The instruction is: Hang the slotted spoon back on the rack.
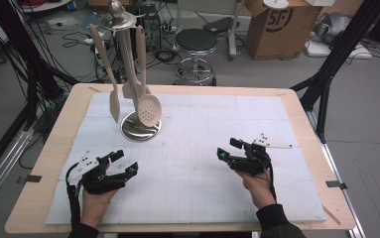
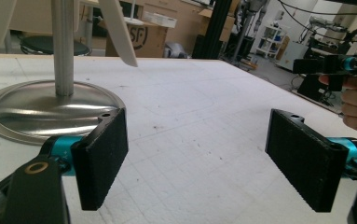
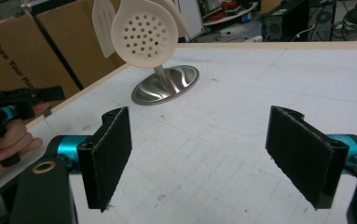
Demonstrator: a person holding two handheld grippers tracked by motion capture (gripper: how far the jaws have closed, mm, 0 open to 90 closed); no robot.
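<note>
Your left gripper and right gripper both sit with jaws spread, empty, near the shiny round-based metal utensil stand. Its cream plastic perforated skimmer hangs upright, head down. Approach too fast and you could tip the stand or set the utensils swinging.

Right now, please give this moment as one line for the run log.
left gripper: open, empty, over mat | right gripper: open, empty, over mat | utensils hang on stand: skimmer, spatula | nothing touched
</note>
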